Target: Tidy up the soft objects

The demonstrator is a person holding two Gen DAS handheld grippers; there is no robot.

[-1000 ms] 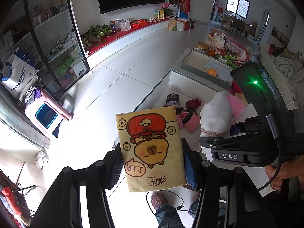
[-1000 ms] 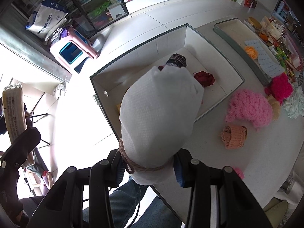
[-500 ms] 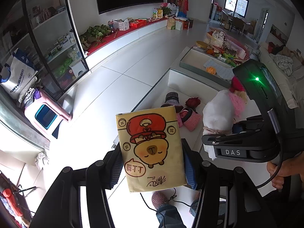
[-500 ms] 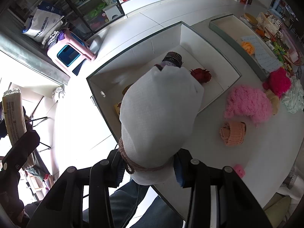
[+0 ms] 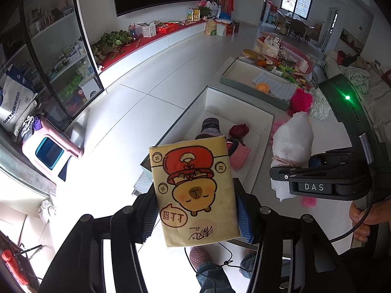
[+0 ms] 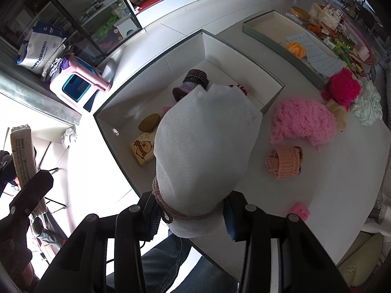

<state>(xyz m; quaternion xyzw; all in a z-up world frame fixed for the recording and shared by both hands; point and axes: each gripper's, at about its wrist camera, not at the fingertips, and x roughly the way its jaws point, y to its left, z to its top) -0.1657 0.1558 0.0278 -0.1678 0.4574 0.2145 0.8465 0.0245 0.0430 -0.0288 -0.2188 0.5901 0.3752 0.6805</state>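
- Your left hand-held gripper (image 5: 196, 216) is pinching a yellow tissue pack (image 5: 194, 190) by its two long sides, so the pack's long axis runs straight out along the fingers.
- Your right hand-held gripper (image 6: 191, 216) is clamped on the tied neck of a white pouch (image 6: 205, 144); a pink cord (image 6: 171, 212) rings the neck right at the pads, and the pouch's bulk points away from you.
- The open box (image 6: 273, 79) on the desk (image 6: 330, 195) is where both appear bound. It already holds a knitted cup (image 6: 191, 83), a red flower (image 5: 239, 130), a brown pad (image 6: 149, 122) and a second tissue pack (image 6: 143, 150).
- The relation that matters: in the right wrist view the pouch hangs over the box's near edge, with the box floor ahead of and below it. Your right hand looks the nearer, so I judge it should go first.
- From the left wrist view the box lies ahead and slightly right of your pack, which hangs over the box's near corner and the floor beside it.
- Free floor inside the box shows along its left side and far corner; aim there to avoid crushing the flower.
- Loose pieces lie on the desk to the right of the box: a pink fluffy piece (image 6: 301, 122), an orange knit (image 6: 284, 162) and a magenta ball (image 6: 342, 88).
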